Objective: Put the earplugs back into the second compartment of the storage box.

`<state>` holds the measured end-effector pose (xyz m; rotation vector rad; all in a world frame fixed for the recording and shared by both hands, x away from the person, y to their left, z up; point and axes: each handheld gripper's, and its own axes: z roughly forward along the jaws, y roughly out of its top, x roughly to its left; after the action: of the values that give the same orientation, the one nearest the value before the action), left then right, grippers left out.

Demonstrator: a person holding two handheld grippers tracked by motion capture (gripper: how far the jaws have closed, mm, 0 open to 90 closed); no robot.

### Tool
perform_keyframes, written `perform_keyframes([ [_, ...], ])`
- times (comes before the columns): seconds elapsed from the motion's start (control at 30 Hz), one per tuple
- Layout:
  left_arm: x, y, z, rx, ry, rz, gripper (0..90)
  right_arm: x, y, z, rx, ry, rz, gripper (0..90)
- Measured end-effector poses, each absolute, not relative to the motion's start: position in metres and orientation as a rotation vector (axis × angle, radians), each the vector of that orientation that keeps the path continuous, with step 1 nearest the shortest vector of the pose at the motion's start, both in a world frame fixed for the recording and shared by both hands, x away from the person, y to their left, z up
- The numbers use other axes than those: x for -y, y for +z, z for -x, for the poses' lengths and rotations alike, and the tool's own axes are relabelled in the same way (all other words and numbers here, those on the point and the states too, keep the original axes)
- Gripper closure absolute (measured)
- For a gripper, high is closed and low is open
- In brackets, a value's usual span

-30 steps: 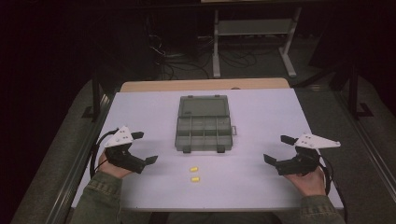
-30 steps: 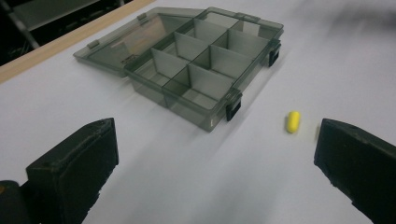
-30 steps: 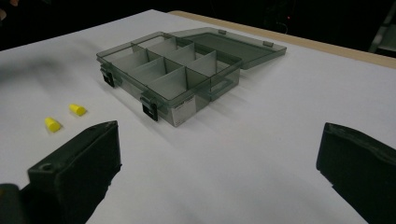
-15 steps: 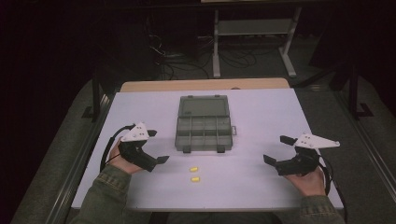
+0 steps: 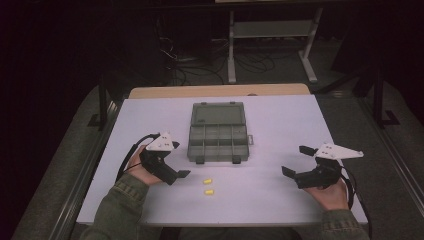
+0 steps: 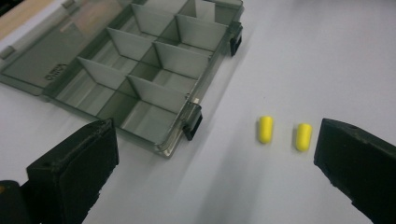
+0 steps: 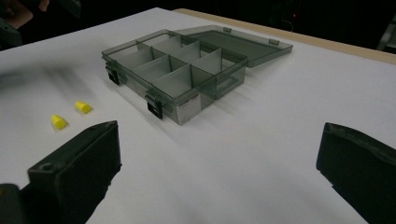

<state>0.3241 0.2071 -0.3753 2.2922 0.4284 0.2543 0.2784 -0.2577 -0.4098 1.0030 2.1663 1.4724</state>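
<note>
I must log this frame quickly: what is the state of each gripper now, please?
Left gripper: jaws open, holding nothing, close to the two yellow earplugs.
Right gripper: jaws open, holding nothing, over the bare white table.

Bare table point(image 5: 280, 200) around organizer box point(image 5: 218, 135)

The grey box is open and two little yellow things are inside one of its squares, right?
Not quite. The grey box is open, but the two yellow things lie on the white table in front of it, not inside. The left gripper view shows its squares empty.
</note>
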Motion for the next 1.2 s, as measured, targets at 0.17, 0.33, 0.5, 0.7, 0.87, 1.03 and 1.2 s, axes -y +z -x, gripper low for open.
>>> perform_keyframes([
  [0.17, -0.194, -0.379, -0.327, -0.391, 0.221, -2.325, 0.0, 0.257, -0.410, -0.278, -2.173, 1.469, -0.998, 0.0],
  [0.33, -0.182, -0.384, -0.329, -0.358, 0.199, -2.367, 0.0, 0.257, -0.411, -0.278, -2.178, 1.468, -0.994, 0.0],
  [0.5, -0.172, -0.391, -0.329, -0.339, 0.172, -2.404, 0.0, 0.257, -0.411, -0.278, -2.182, 1.470, -0.994, 0.0],
  [0.7, -0.158, -0.398, -0.329, -0.286, 0.129, -2.448, 3.0, 0.256, -0.412, -0.279, -2.187, 1.469, -0.993, 0.0],
  [0.87, -0.150, -0.406, -0.330, -0.243, 0.058, -2.486, 13.8, 0.255, -0.413, -0.279, -2.198, 1.460, -0.990, 0.0],
  [1.03, -0.143, -0.413, -0.332, -0.216, 0.002, -2.521, 23.7, 0.254, -0.414, -0.279, -2.208, 1.454, -0.989, 0.0],
  [1.2, -0.138, -0.420, -0.333, -0.193, -0.005, -2.549, 38.1, 0.254, -0.414, -0.279, -2.213, 1.449, -0.988, 0.0],
])
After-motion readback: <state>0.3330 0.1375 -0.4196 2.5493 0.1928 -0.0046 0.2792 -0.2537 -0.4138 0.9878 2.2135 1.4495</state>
